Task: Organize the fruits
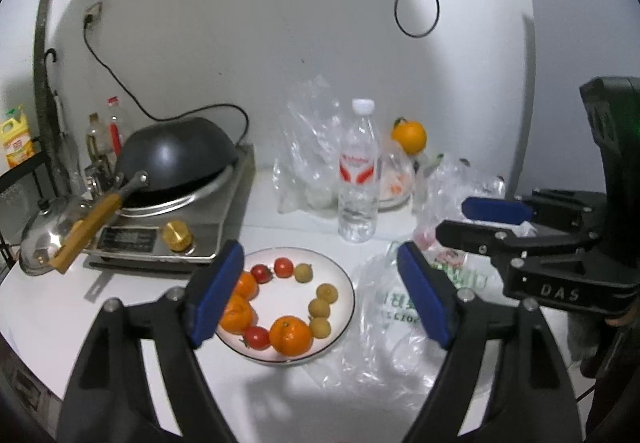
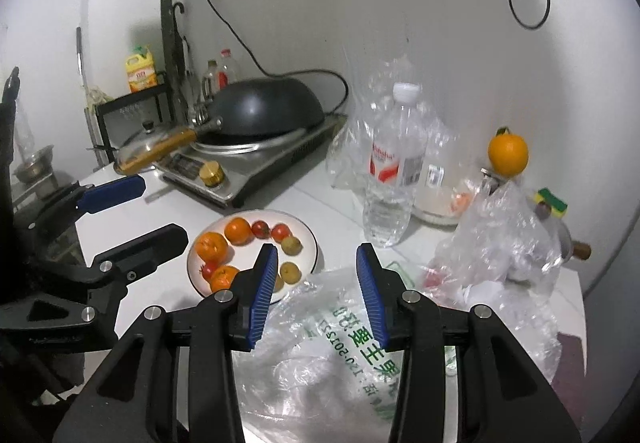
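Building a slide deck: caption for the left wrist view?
Open left gripper above plate of oranges, tomatoes and longans.

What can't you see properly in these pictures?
- Left wrist view: the left tongs cover part of two oranges on the plate.
- Right wrist view: the right tongs hide one longan partly.
- Both views: the printed bag is too crumpled to see inside.

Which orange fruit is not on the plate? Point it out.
The orange perched by the wall behind the water bottle, leaf attached. The other three orange fruits lie on the white plate.
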A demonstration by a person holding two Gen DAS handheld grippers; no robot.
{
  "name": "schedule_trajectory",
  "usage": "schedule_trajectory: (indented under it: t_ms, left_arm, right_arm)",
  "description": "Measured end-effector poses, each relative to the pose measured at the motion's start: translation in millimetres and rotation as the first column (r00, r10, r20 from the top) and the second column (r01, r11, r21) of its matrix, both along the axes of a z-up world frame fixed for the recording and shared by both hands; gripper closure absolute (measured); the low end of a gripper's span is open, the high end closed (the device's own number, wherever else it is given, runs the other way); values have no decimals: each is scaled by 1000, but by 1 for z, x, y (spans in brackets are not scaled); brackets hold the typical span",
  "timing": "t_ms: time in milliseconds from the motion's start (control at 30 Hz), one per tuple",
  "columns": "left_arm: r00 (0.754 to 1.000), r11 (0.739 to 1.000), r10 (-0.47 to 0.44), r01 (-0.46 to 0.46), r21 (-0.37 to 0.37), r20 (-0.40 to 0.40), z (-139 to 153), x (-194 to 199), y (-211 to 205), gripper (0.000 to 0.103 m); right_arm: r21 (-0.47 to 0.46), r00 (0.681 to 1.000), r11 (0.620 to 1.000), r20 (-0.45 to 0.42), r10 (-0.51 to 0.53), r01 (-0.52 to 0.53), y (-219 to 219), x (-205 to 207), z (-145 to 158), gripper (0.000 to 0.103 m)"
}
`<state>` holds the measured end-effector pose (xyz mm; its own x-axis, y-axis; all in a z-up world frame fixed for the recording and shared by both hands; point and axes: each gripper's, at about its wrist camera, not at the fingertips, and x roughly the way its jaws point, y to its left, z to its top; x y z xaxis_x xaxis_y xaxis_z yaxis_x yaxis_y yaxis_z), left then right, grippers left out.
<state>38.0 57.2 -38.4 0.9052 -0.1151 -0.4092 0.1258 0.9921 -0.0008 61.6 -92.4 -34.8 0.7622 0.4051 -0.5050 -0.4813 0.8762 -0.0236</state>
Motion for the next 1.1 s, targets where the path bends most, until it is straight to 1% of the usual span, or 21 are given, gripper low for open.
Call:
schedule_trajectory:
  t_ms: [167, 200, 233, 267, 300, 367, 400, 467, 567, 700, 800, 967, 1100]
  left_arm:
    - [998, 999, 45, -45, -1, 37, 15, -13, -1, 21]
    - [998, 999, 51, -52, 6, 45, 19, -15, -3, 19]
    - [997, 998, 55, -56, 10, 53, 22, -17, -4, 10]
    - [996, 998, 61, -62, 11, 63, 27, -19, -4, 7]
    - [995, 997, 71, -71, 3, 72, 32, -21, -3, 6]
    - [991, 995, 95, -94, -17, 93, 43, -24, 0, 1]
    - [988, 994, 112, -110, -17, 110, 50, -27, 0, 1]
    - [981, 991, 135, -135, -4, 143, 62, -32, -1, 1]
    - [969, 985, 164, -170, 17, 183, 79, -38, -4, 1]
    - [961, 984, 161, -174, 42, 223, 95, -42, -6, 1]
    - [959, 983, 163, -179, 50, 233, 103, -45, -11, 1]
    - [953, 979, 182, -198, 44, 241, 114, -53, -15, 1]
    - [939, 976, 180, -207, 63, 294, 126, -65, -23, 1]
  right_arm:
    - [13, 999, 1000, 49, 10, -11, -7, -13, 17, 59]
    - [18, 998, 1000, 59, 12, -13, -9, -15, 22, 58]
    - [21, 998, 1000, 63, 13, -15, -11, -16, 24, 56]
    - [23, 998, 1000, 67, 14, -16, -12, -17, 28, 51]
    - [24, 997, 1000, 72, 16, -18, -14, -18, 31, 50]
    - [27, 996, 999, 90, 20, -22, -16, -20, 40, 48]
    - [28, 995, 999, 102, 18, -21, -18, -22, 46, 47]
    - [36, 991, 999, 129, 16, -21, -22, -27, 57, 42]
    - [67, 985, 998, 172, 7, -18, -28, -31, 77, 38]
    - [91, 975, 996, 224, -8, -12, -36, -37, 98, 37]
    - [101, 969, 995, 248, -8, -18, -38, -40, 108, 37]
    - [106, 959, 994, 284, 8, -39, -41, -51, 115, 37]
    - [141, 951, 989, 310, -1, -45, -47, -57, 123, 37]
